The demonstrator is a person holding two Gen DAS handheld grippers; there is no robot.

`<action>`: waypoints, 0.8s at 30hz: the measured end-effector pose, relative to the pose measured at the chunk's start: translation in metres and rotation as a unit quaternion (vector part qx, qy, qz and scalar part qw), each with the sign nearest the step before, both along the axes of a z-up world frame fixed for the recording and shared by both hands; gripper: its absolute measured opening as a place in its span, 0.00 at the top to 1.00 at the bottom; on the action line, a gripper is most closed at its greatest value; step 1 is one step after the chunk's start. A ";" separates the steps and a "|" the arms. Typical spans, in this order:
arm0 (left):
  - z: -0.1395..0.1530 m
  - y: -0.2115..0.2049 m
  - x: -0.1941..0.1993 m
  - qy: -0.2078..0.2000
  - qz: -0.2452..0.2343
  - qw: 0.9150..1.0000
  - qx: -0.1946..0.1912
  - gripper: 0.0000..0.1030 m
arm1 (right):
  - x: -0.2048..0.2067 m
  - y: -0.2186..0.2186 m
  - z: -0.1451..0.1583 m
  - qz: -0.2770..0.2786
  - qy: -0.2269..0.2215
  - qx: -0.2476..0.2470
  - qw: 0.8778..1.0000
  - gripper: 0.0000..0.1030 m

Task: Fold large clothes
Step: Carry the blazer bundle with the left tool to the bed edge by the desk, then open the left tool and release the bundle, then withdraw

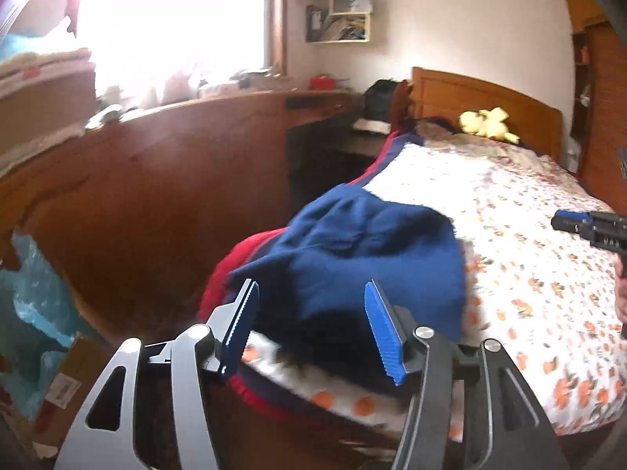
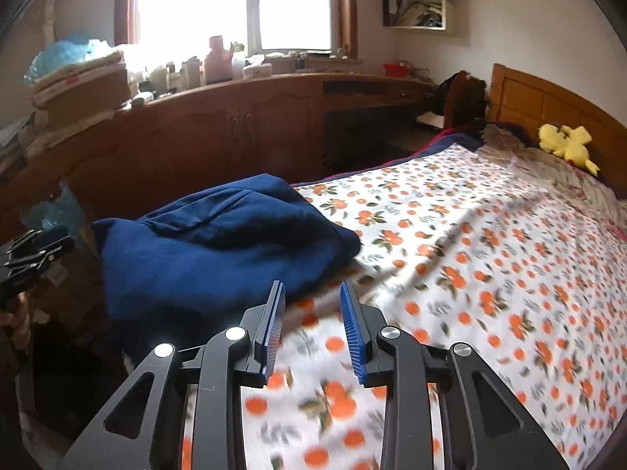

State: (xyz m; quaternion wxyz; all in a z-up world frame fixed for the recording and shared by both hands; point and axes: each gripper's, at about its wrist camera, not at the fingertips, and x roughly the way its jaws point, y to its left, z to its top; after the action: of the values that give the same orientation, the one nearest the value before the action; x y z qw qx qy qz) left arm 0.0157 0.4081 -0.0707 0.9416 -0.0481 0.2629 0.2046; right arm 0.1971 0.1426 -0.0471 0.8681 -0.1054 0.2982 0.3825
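The navy blue garment (image 2: 219, 246) lies in a rumpled, folded heap on the bed (image 2: 490, 235), at the corner of the orange-print sheet farthest from the wooden headboard (image 2: 548, 98) and on the side facing the long wooden bench (image 2: 235, 117) under the window. In the left wrist view a red edge of bedding (image 1: 231, 274) shows just beside the garment, toward the bench.

The left hand-held gripper (image 1: 311, 323) hangs near the garment's near edge with its blue pads spread wide, and nothing is clamped between them. The right hand-held gripper (image 2: 311, 331) sits over the sheet just beside the garment, on the headboard side, with its jaws partly apart and empty.

A yellow plush toy (image 2: 568, 143) rests against the headboard, well apart from the garment. Bottles and boxes crowd the bench top.
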 end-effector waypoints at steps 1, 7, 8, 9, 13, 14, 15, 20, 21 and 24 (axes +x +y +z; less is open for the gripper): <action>0.005 -0.012 0.004 -0.004 -0.008 1.000 0.002 0.24 | -0.004 -0.007 0.001 -0.003 -0.002 0.001 1.000 0.70; 0.023 -0.077 0.029 -0.029 -0.049 0.998 0.010 0.02 | -0.032 -0.082 0.016 -0.047 -0.015 0.016 0.999 0.57; 0.024 -0.088 0.032 -0.031 -0.057 0.998 0.009 0.02 | -0.035 -0.092 0.017 -0.054 -0.018 0.019 0.998 0.54; 0.025 -0.099 0.035 -0.033 -0.064 0.997 0.009 0.02 | -0.040 -0.107 0.018 -0.066 -0.021 0.022 0.997 0.49; 0.030 -0.153 0.052 -0.041 -0.094 0.995 0.009 0.02 | -0.057 -0.162 0.023 -0.119 -0.034 0.031 0.992 0.28; 0.030 -0.162 0.054 -0.042 -0.101 0.994 0.008 0.02 | -0.064 -0.177 0.024 -0.136 -0.041 0.032 0.989 0.26; 0.031 -0.179 0.058 -0.043 -0.111 0.993 0.009 0.02 | -0.069 -0.191 0.025 -0.150 -0.047 0.034 0.987 0.23; 0.031 -0.247 0.067 -0.046 -0.147 0.988 0.023 0.02 | -0.105 -0.259 0.032 -0.214 -0.067 0.045 0.973 0.14; 0.032 -0.263 0.070 -0.046 -0.160 0.986 0.020 0.02 | -0.111 -0.269 0.034 -0.224 -0.069 0.048 0.971 0.11; 0.034 -0.298 0.069 -0.051 -0.186 0.981 0.015 0.02 | -0.130 -0.298 0.039 -0.248 -0.075 0.055 0.964 0.09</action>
State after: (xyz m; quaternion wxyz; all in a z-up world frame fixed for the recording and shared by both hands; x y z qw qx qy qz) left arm 0.0844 0.1101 -0.0362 0.9760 0.0055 0.2162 0.0274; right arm 0.0668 -0.1551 -0.0079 0.9601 -0.0090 0.2273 0.1624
